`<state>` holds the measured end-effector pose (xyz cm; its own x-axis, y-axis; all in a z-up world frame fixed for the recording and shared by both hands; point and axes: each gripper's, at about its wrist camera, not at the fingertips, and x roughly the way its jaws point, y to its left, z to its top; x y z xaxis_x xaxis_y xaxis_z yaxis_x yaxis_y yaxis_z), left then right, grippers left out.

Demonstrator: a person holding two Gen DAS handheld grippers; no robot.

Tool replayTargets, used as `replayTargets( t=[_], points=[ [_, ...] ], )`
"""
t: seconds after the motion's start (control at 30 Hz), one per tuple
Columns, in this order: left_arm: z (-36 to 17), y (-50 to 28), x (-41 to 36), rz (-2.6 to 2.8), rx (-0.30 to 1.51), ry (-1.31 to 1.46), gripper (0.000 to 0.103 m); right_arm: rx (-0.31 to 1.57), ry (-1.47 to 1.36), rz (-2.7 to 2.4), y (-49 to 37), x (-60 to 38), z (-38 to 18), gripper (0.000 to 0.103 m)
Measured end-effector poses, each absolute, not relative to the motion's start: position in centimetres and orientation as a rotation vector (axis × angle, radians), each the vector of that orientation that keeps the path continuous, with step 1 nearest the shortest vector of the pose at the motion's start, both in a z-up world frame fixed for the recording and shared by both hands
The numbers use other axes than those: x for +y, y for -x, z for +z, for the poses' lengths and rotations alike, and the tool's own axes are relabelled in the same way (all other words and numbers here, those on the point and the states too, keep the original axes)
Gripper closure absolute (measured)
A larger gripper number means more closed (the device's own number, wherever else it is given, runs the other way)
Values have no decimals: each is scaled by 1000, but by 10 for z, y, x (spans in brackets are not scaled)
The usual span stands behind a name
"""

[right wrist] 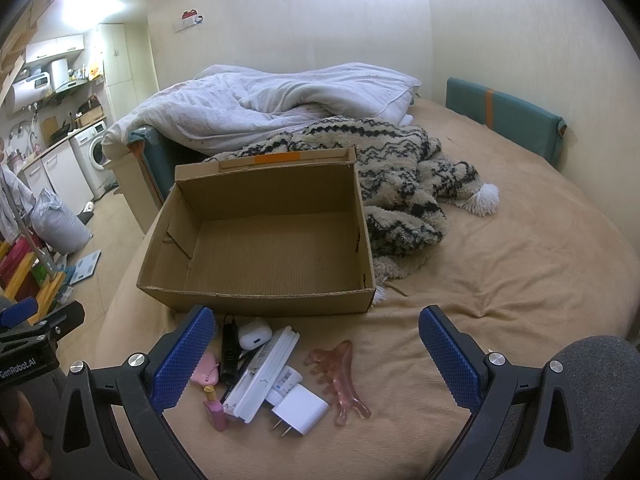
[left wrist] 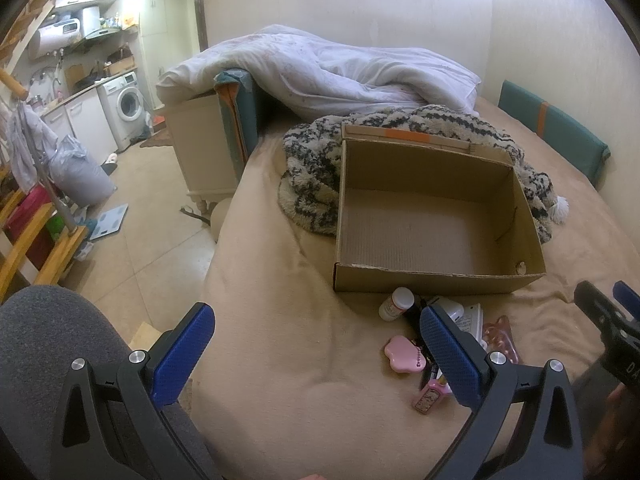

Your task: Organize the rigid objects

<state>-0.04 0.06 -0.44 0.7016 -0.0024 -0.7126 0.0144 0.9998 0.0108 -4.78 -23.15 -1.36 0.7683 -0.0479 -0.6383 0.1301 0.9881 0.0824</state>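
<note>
Right wrist view is showing the small things lying in a loose heap on the bed point(right wrist: 500, 280), just in front of the cardboard box point(right wrist: 256, 300), which is sitting empty. None is in the box yet, so the sorting looks to be only starting — the step in hand is picking the first item.

Counting the heap: one pink comb point(right wrist: 340, 376) lying a little apart to the right, one white charger plug point(right wrist: 298, 410), one long white case point(right wrist: 262, 376), one white earbud case point(right wrist: 255, 333), one black stick-shaped thing point(right wrist: 229, 350), one pink bottle point(right wrist: 216, 412), one pink paw-shaped charm point(left wrist: 400, 357), and one white pill bottle point(left wrist: 396, 304) seen from the left wrist view. A tube seems to be lying under the long case; I cannot tell more.

The right gripper point(right wrist: 316, 356) is hovering over the heap with jaws spread wide, grasping nothing. The left gripper point(left wrist: 316, 356) is hanging beside the heap, jaws likewise released and empty.

The next move likely calls for lowering onto an outlying piece — the comb looks easiest.
</note>
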Motion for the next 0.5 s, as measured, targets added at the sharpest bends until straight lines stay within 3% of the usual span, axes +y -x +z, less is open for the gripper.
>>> replayTargets(
  t=[0.5],
  points=[
    [-5, 1, 1, -7, 796, -11, 0, 689, -123, -98, 48, -228, -15, 0]
  ],
)
